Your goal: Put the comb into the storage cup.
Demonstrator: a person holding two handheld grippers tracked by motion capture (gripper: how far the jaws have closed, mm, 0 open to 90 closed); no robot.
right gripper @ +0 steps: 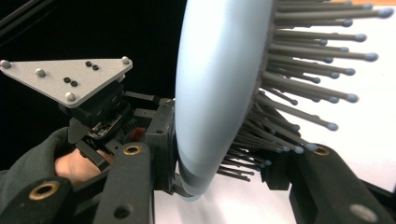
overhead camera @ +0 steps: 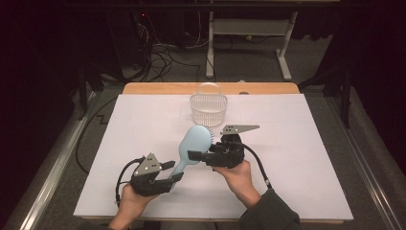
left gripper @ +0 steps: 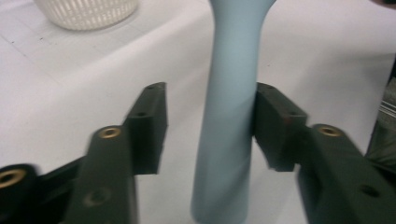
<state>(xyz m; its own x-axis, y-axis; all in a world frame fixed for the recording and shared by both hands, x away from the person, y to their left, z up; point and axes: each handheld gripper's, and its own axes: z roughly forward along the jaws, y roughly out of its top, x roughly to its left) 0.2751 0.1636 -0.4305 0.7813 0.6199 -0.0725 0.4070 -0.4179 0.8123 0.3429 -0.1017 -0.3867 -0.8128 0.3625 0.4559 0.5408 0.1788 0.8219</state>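
With the right gripper (overhead camera: 194, 155) clamping the hairbrush (overhead camera: 194, 142) head, apparently firmly, draw the spread left gripper (overhead camera: 172, 171) clear of the handle.

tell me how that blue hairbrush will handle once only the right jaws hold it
The hairbrush looks like rigid plastic, so it should stay stiff. Its handle is smooth and glossy, so probably slippery. The right gripper clamps the head across the bristles, which may flex, so the brush could pivot or sag.
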